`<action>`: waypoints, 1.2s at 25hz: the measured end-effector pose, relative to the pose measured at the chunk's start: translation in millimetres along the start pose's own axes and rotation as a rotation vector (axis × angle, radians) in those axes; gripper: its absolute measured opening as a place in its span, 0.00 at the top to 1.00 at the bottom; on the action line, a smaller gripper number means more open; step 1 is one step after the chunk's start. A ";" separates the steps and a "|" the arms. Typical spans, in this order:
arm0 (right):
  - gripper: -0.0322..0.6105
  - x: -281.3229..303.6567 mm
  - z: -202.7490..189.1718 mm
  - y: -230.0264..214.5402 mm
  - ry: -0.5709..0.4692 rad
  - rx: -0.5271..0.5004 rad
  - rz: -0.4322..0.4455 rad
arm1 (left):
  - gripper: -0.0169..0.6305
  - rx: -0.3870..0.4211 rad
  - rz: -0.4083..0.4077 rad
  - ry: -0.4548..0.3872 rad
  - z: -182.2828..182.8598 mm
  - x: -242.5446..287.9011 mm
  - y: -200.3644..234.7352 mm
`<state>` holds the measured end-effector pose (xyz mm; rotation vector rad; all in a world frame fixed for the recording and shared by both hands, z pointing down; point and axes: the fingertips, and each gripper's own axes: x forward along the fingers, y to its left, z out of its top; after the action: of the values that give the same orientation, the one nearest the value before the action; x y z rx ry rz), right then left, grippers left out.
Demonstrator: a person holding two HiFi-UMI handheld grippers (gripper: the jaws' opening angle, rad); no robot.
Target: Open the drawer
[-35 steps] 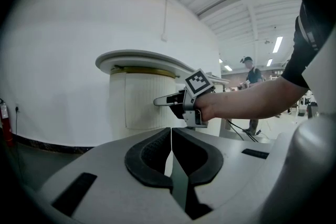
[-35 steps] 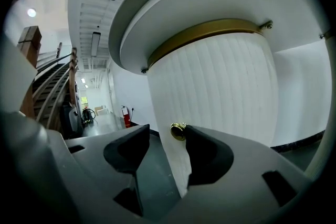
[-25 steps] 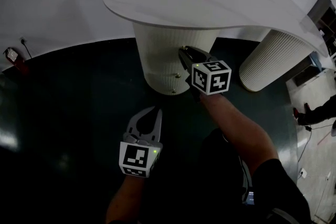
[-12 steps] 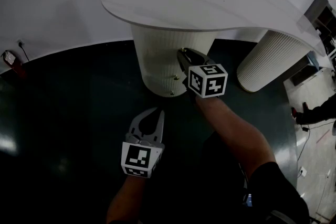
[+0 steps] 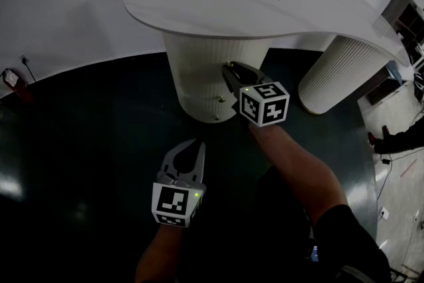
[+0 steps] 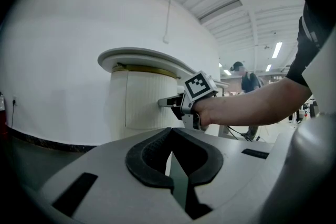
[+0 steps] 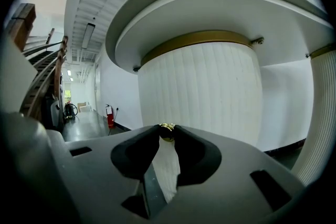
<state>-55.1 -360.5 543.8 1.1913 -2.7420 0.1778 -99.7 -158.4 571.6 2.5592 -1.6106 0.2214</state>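
Brass knob (image 7: 167,132) seemingly pinched in closing right hand-held gripper (image 7: 167,130); left hand-held gripper (image 6: 170,130) closed.

The drawer (image 6: 143,99) is a curved, white, vertically ribbed front set into the round pedestal (image 5: 199,73) beneath the table top (image 5: 252,0). It stands closed, its face flush with the ribbing around it and marked off only by thin seams. A small round brass knob (image 7: 167,132) projects from the front.

Grey left gripper (image 6: 170,131), jaw tips together and empty, white ribbed round pedestal (image 6: 139,99) under oval white tabletop (image 6: 142,55) beyond, right gripper (image 6: 164,103) closing at its front
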 end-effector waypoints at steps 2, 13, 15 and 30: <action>0.80 -6.5 -0.5 4.9 -0.009 -0.009 0.012 | 0.96 -0.003 -0.001 0.002 -1.1 -0.1 0.4; 0.80 -41.9 -10.5 26.0 0.005 -0.025 0.053 | 0.96 0.013 -0.018 -0.007 5.4 4.3 -13.3; 0.80 -42.0 -10.3 25.4 0.004 -0.028 0.053 | 0.96 0.015 -0.018 -0.009 5.7 4.4 -15.6; 0.80 -48.5 -11.3 27.4 0.015 -0.010 0.068 | 0.96 -0.010 -0.022 0.013 -10.4 -4.3 -11.8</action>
<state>-41.5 -305.3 544.8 1.0909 -2.7682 0.1797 -91.6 -147.7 580.9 2.5618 -1.5746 0.2271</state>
